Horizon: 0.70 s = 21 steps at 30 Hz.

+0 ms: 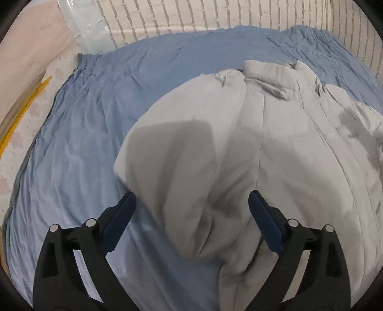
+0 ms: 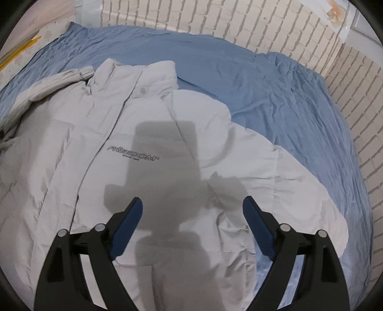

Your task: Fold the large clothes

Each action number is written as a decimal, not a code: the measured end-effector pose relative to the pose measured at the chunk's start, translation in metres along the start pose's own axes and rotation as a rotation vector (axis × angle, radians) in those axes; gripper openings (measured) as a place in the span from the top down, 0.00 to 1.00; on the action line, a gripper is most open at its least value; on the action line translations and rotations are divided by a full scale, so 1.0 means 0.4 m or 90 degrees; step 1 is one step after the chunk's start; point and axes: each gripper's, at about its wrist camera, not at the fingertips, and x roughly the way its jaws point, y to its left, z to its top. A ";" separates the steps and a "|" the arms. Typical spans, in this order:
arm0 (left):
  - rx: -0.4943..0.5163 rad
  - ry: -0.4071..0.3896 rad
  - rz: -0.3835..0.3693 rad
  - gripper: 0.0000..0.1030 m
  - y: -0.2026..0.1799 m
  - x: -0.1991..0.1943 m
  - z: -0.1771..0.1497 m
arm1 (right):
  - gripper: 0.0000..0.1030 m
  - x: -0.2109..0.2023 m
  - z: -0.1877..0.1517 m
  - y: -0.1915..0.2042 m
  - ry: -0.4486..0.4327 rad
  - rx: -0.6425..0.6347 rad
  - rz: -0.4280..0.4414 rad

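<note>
A pale grey padded jacket [image 2: 148,153] lies front-up on a bed covered by a blue sheet [image 2: 275,100], collar toward the brick wall [image 2: 215,21] — spread flat, it seems, so the sides can be brought in evenly. In the left wrist view one sleeve [image 1: 182,153] is already laid across the body of the jacket, its cuff end nearest the camera, which looks like the first fold made. In the right wrist view the other sleeve [image 2: 299,181] runs out to the side over the sheet, not yet folded.

The left claw [image 1: 191,203] hangs over the folded sleeve with its blue pads wide apart and nothing pinched between them. The right claw [image 2: 192,205] stands just as open above the chest area, below the printed logo [image 2: 132,153], gripping nothing; its shadow falls across the fabric.

The jacket's hem is cut off at the bottom of both views behind the claw frames, so how straight it lies cannot be told. The small line under the logo is too blurred to read.
</note>
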 end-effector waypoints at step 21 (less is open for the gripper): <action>0.104 0.039 -0.116 0.86 -0.176 0.102 0.086 | 0.17 0.045 -0.041 -0.034 0.022 0.031 0.016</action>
